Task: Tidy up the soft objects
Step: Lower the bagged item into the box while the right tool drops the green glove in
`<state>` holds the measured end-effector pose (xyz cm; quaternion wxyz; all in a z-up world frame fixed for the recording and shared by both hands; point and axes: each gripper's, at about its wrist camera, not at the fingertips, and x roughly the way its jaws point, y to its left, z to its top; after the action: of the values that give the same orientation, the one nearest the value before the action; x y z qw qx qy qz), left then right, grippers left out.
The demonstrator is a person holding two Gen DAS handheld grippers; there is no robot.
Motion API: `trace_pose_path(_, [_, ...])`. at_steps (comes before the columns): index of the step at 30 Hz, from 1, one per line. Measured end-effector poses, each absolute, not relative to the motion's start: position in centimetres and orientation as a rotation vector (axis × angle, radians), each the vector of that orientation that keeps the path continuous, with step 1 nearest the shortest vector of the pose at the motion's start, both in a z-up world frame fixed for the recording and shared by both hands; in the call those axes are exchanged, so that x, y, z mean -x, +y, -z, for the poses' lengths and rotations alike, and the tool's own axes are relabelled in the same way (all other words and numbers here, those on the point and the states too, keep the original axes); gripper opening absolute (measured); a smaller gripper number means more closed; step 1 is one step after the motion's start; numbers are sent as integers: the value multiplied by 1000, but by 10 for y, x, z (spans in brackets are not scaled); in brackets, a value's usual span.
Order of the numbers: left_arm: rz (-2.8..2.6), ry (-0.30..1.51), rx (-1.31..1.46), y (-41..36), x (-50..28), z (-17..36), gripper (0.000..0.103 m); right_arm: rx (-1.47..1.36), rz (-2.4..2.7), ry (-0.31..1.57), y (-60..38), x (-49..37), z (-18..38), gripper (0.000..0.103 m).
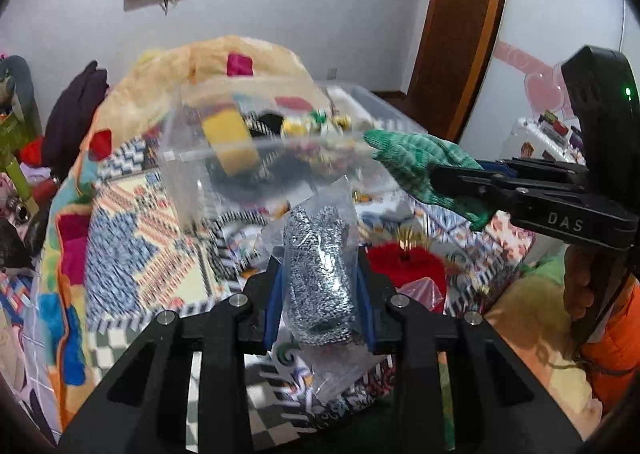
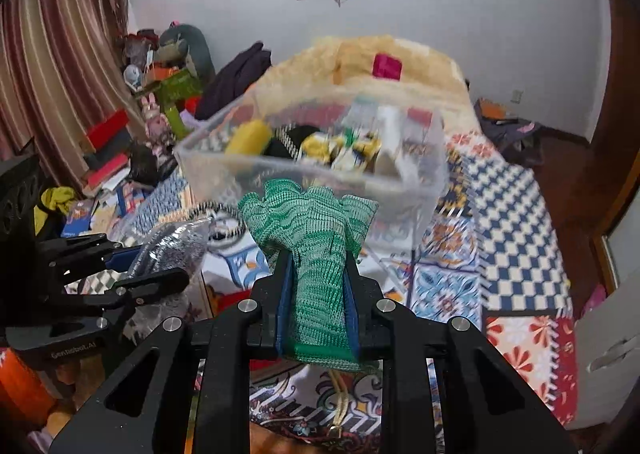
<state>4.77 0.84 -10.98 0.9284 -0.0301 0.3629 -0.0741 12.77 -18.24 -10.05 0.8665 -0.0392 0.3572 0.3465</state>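
Cluttered bedroom, patterned quilt (image 2: 516, 189) covering the bed. Sitting mid-quilt, toward the headboard edge: a clear bin (image 2: 320, 173), already holding a yellow roll (image 2: 248, 137), something black, and small yellow-green-white items too blurred to name.

Gripping a green glove (image 2: 316, 254) in the right gripper (image 2: 316, 278), jaws closed tight on its cuff end, fingers of the glove pointing up toward the bin's near wall. Gripping a bagged grey glove (image 1: 320, 274) in the left gripper (image 1: 320, 294), jaws likewise pinched on it through the plastic. Holding both clear of the quilt, just short of the bin, probably readying for dropping over the rim. Leaving a red fluffy item (image 1: 404, 258) lying on the quilt below, not yet collected.
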Motion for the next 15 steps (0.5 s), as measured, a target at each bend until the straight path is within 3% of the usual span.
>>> trace_pose_path(15, [113, 567, 81, 26, -90, 44, 32, 71, -674, 565, -181, -150, 46, 21])
